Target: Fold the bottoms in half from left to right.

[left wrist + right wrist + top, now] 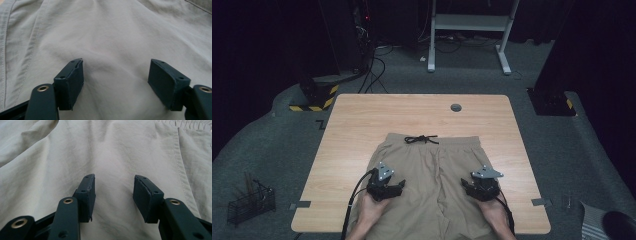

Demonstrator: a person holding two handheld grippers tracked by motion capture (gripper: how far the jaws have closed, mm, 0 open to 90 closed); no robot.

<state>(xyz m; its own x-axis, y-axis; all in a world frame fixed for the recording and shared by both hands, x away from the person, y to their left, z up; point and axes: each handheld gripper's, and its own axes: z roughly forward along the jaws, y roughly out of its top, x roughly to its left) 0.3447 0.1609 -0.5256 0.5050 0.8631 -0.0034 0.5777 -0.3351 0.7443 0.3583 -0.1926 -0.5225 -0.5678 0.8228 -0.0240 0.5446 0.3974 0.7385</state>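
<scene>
A pair of khaki shorts [432, 175] lies flat on the wooden table [357, 120], waistband away from me, with a black drawstring [421, 139] tied at the top. My left gripper [398, 189] hovers over the left leg of the shorts, jaws open, only cloth [115, 45] showing between them. My right gripper [468, 188] is over the right leg, jaws open too, with bare fabric [115, 157] in the gap. In the right gripper view a side seam [180, 160] runs past the jaws.
A round grommet [456, 107] sits near the table's far edge. A wire basket [251, 204] stands on the floor at the left. Cables [374, 70] and a white desk frame [469, 30] lie beyond the table. Tape marks [539, 202] sit on the front corners.
</scene>
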